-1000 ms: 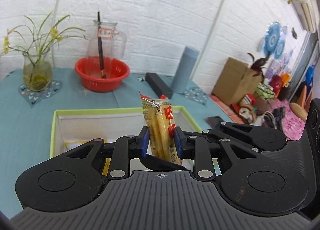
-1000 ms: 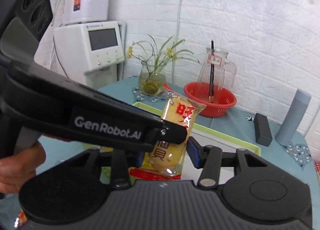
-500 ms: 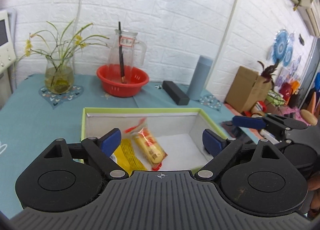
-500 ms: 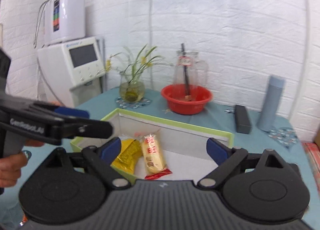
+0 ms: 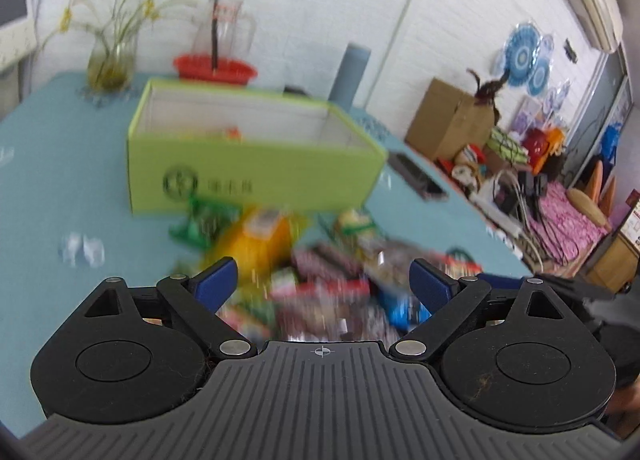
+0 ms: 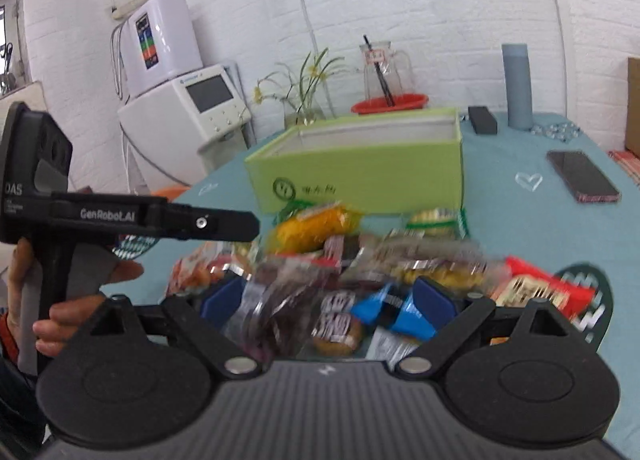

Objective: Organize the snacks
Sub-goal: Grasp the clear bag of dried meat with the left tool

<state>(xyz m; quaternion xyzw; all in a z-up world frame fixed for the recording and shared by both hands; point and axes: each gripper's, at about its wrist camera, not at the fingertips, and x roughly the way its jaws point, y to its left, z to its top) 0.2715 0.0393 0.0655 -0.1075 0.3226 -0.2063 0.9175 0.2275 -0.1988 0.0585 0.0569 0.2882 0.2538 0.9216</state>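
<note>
Two tools, both with blue pads spread apart and nothing between them; the left tool (image 5: 324, 280) jaws have just been opening wider, still empty. Right tool (image 6: 328, 296) hovers low over the snack pile (image 6: 360, 272), likely lining up the next pick. Snacks sit loose on the teal desk (image 6: 520, 220) near its front edge, just in front of the green box (image 6: 360, 164). Box is open-topped, rigid cardboard with a white lining, placed behind the pile so drops are short. Packets are crinkly foil and plastic: an orange-yellow pouch (image 6: 316, 226), a blue wrapper (image 6: 384, 310), a red flat pack (image 6: 540, 292). Left view is blurred, so labels are unreadable. A phone (image 6: 582, 176) lies near the desk's right edge.
</note>
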